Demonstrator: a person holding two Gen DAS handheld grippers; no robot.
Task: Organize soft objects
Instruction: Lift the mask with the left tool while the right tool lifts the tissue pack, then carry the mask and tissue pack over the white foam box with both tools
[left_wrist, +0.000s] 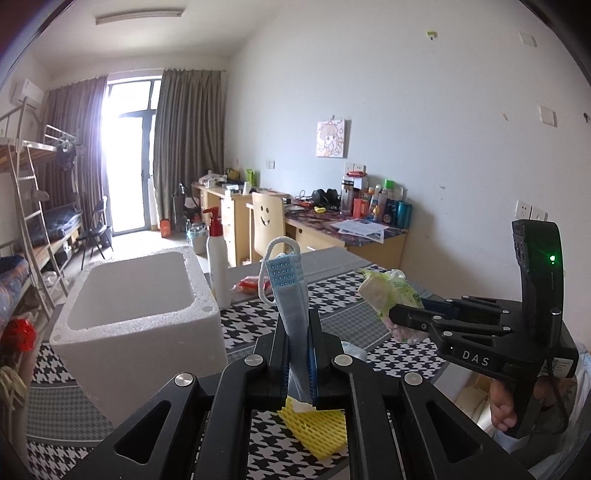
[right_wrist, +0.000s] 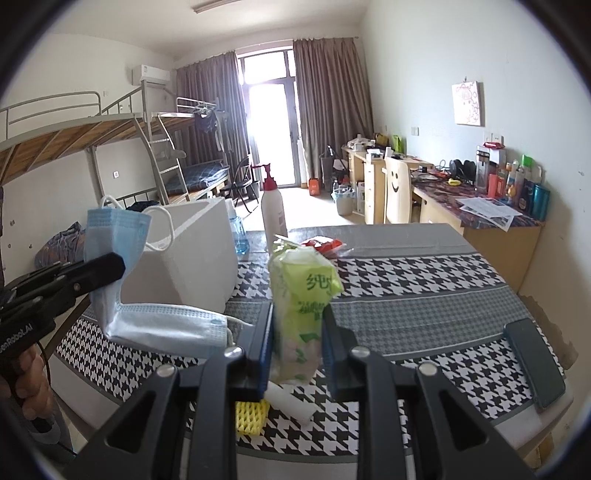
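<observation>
**Ana:** Left wrist view first: the left gripper (left_wrist: 298, 354) has its jaws nearly together, pinching a blue face mask (left_wrist: 291, 295). The mask stands up between the fingers, folded lengthwise, its ear loop hanging to one side at the top.

**Ben:** Why lifted like that? I'd guess it is meant for the white foam box (left_wrist: 136, 295), which stands open just to the left on the checked tablecloth (left_wrist: 369, 354). Held high, the mask clears the rim.

**Ana:** Right wrist view: the right gripper (right_wrist: 297, 350) is narrowed onto a green tissue pack (right_wrist: 301, 306). The pack rises upright between the two pads and pokes well past the fingertips.

**Ben:** Squeezed at its lower half, so the soft wrapper bulges above. From this side the mask (right_wrist: 118, 236) droops from the left gripper (right_wrist: 110, 267), with its lower end trailing in front of the foam box (right_wrist: 192, 254).

**Ana:** Below the fingers, a yellow foam net (right_wrist: 251, 415) and a white wad (right_wrist: 291, 404) lie on the cloth, untouched.

**Ben:** Those look like the next soft things. The lotion bottle (right_wrist: 272, 210) beside the box stays out of it, I'd say.
</observation>
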